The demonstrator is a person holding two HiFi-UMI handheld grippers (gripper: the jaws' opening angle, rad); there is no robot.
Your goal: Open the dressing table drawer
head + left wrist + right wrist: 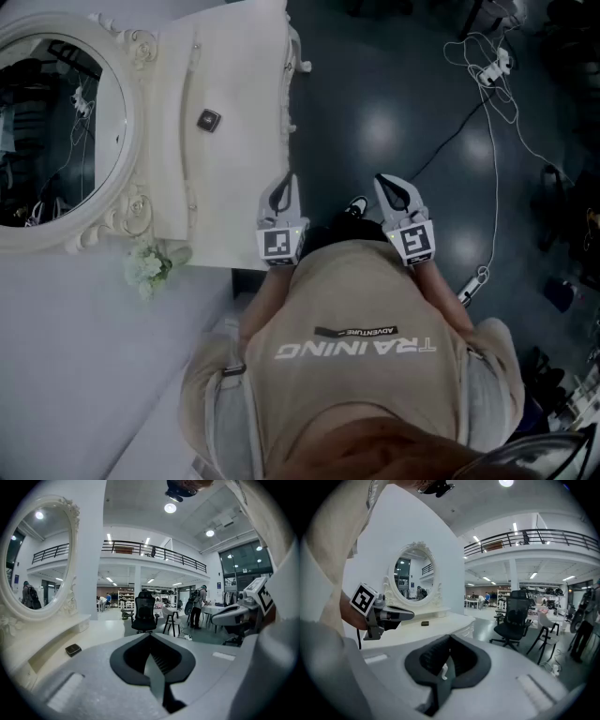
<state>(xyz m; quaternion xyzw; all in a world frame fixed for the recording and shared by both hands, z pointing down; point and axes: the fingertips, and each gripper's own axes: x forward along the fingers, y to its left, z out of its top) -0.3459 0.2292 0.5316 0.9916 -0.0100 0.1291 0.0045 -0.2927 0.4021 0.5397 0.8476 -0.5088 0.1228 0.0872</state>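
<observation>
White dressing table (239,75), oval mirror (47,131); dark glossy floor (375,75), trailing cables (491,75).

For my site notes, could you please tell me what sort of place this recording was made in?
Probably a large open lab or workshop hall, not a home: a railed mezzanine runs overhead, an office chair stands in the open, and cables trail across the floor.

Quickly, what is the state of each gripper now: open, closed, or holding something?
Left gripper: jaws closed, holding nothing.
Right gripper: jaws closed, holding nothing.
</observation>
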